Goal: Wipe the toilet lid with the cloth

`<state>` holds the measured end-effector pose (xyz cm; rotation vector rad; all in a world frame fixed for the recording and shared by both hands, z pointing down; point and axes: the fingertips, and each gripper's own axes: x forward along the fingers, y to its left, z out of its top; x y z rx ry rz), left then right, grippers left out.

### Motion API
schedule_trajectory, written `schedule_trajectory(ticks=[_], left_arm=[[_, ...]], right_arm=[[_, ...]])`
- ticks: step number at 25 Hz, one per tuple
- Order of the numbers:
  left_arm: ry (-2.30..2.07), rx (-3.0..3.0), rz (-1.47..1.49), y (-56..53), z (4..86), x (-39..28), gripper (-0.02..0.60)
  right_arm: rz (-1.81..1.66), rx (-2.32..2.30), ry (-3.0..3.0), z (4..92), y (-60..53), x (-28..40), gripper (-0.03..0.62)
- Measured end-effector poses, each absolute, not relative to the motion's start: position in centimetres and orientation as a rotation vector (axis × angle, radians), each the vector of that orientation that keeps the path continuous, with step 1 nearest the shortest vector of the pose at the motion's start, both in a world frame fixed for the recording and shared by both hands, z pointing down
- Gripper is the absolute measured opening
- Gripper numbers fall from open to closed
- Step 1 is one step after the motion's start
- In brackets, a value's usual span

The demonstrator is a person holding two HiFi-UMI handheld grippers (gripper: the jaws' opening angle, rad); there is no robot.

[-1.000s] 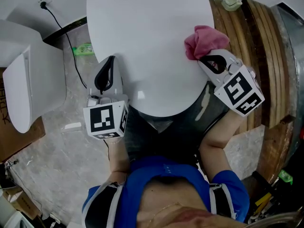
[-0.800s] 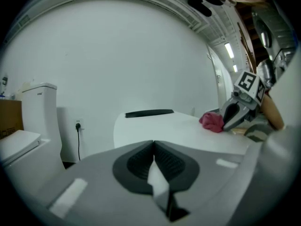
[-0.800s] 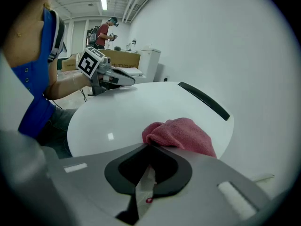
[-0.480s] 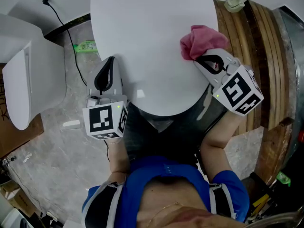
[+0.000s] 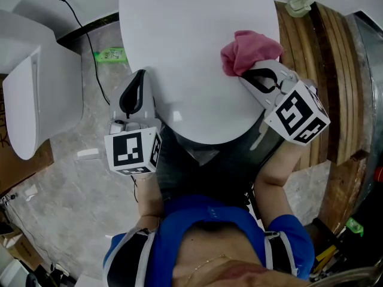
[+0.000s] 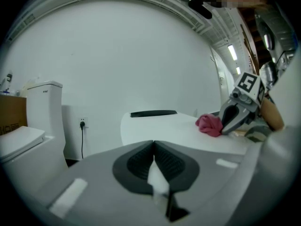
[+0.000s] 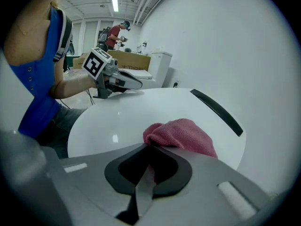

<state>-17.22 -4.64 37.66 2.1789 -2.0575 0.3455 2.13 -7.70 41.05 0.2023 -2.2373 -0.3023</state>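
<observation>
My right gripper (image 5: 245, 75) is clenched on the cloth (image 5: 246, 49), which sits on the toilet lid (image 5: 179, 40).

From the head view I see the white lid lying shut and filling the upper middle, with a second toilet (image 5: 36, 88) off to its left on the floor (image 5: 72, 202) and wooden boards (image 5: 326, 70) along its right. My left gripper (image 5: 139, 76) sits at the lid's left edge, well apart from the cloth, its jaws pressed together on nothing. The pink cloth is bunched up on the lid's right side, near the rim, one fold pinched between my right gripper's jaws. A small green packet (image 5: 109, 55) lies on the floor beside the lid's left.
</observation>
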Motion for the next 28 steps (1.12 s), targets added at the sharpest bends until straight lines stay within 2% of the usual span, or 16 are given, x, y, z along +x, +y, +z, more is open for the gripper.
schedule_trajectory(ticks=[28], left_arm=[[-2.076,2.147,0.298,-3.0,37.5,-19.0,0.002]], right_arm=[[-0.34,-0.028,-2.225,41.1,-4.4,-4.6,0.011]])
